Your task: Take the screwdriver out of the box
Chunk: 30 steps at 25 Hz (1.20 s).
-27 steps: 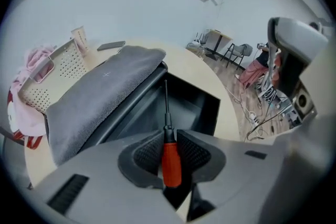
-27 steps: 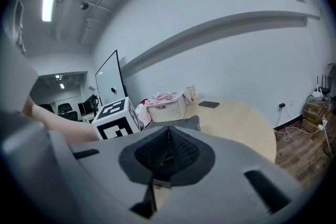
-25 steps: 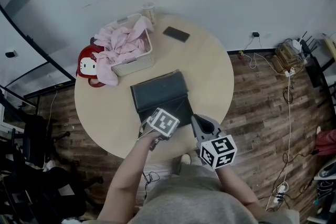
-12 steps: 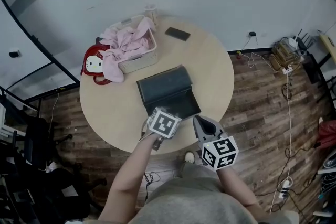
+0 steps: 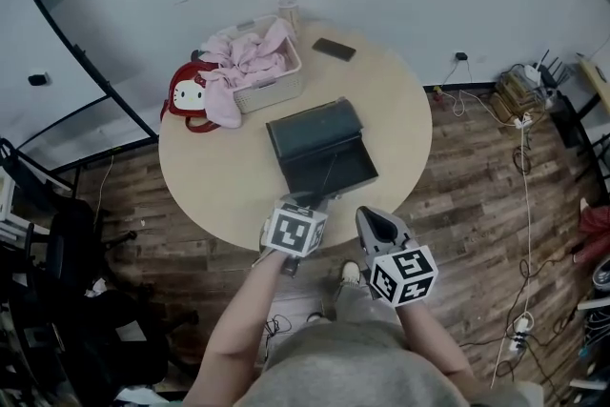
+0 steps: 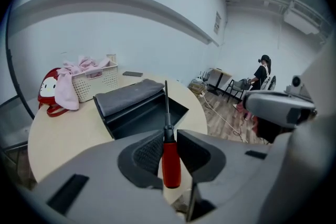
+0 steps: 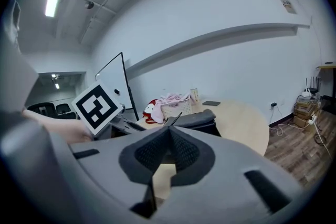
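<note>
The left hand-held gripper is clamped on the red handle of the screwdriver, its jaws only a little apart around it. It sits just at the near side of the open black box (lid folded back), and the thin shaft points out over the box's tray. The right hand-held gripper is also on the box's near side, off to its right by the tabletop edge, jaws pressed together and empty.
</note>
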{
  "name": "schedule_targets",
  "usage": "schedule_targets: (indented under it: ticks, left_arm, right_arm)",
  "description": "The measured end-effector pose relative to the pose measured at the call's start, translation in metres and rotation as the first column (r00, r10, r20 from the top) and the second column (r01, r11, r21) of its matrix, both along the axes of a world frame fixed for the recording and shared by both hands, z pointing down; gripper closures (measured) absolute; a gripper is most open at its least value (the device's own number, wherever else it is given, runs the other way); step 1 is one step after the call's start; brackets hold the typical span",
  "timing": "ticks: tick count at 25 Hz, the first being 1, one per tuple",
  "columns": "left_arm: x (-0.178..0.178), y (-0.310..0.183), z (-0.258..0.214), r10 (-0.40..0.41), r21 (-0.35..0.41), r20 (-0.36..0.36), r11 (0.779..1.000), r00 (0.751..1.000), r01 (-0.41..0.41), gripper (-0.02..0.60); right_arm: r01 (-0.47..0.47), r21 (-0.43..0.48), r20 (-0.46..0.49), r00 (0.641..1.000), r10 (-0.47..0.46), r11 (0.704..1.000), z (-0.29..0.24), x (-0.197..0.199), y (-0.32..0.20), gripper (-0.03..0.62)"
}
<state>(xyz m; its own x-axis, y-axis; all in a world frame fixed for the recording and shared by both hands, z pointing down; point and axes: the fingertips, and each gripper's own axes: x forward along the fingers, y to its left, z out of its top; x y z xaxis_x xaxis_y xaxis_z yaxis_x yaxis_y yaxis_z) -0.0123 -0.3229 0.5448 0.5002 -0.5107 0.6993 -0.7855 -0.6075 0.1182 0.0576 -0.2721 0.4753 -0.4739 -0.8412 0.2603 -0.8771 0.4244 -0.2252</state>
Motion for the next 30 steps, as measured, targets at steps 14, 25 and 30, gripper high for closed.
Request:
schedule_targets:
  ticks: [14,25,30]
  left_arm:
    - [-0.06,0.09,-0.027,-0.15,0.075,-0.162,0.984,0.975,0.163,0.509]
    - [-0.109,0.149,-0.034,-0.247,0.084,-0.273,0.957,0.93,0.279,0.509]
    - [-0.12,0.17,-0.035,-0.268,0.09,-0.304,0.947,0.914,0.308,0.509]
  right_arm:
    - [0.039,0.025,-0.023,0.999,-0.039,0.999,-0.013,-0.05,0.074,0.594]
    - [0.07,0.036,-0.044,0.997,-0.069,0.997,-0.015,-0.076,0.114,0.594]
    - [0.074,0.033,-0.048,0.996,-0.073,0.997,-0.011,-0.077,0.127,0.594]
